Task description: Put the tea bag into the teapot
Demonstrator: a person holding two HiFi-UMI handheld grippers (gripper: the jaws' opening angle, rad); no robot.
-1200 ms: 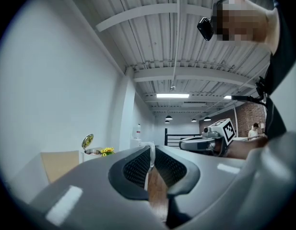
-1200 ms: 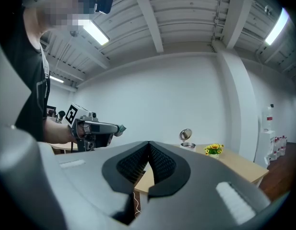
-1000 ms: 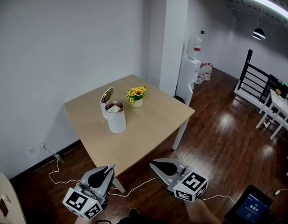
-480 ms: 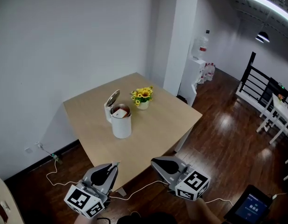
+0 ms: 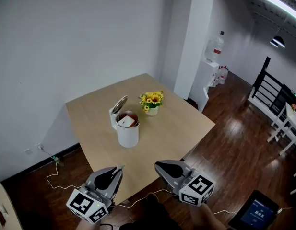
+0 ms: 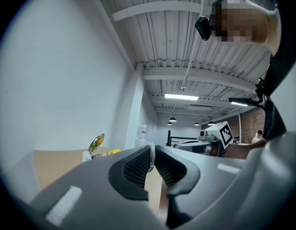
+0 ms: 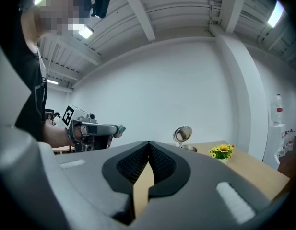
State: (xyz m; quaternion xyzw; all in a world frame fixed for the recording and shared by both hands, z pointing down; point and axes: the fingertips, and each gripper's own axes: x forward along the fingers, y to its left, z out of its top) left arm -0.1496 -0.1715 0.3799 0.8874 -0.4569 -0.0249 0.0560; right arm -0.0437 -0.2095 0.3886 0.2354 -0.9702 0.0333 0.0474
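Left tongs (image 5: pixel 118 169): pressed together, empty, at the desk (image 5: pixel 174 126) front edge.
Right tongs (image 5: pixel 159 165): pressed together, nothing between.
Teapot (image 5: pixel 128 137): straight ahead of both, upright, lid (image 5: pixel 120 104) tipped open; I judge my left nearer.
Tea bag (image 5: pixel 127 121): the pale square in the teapot's mouth, I believe, already inside.

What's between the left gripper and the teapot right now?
Nothing but bare table between the left gripper and the teapot, per the head view.

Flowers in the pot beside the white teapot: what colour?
Yellow flowers with green leaves, clearest in the head view.
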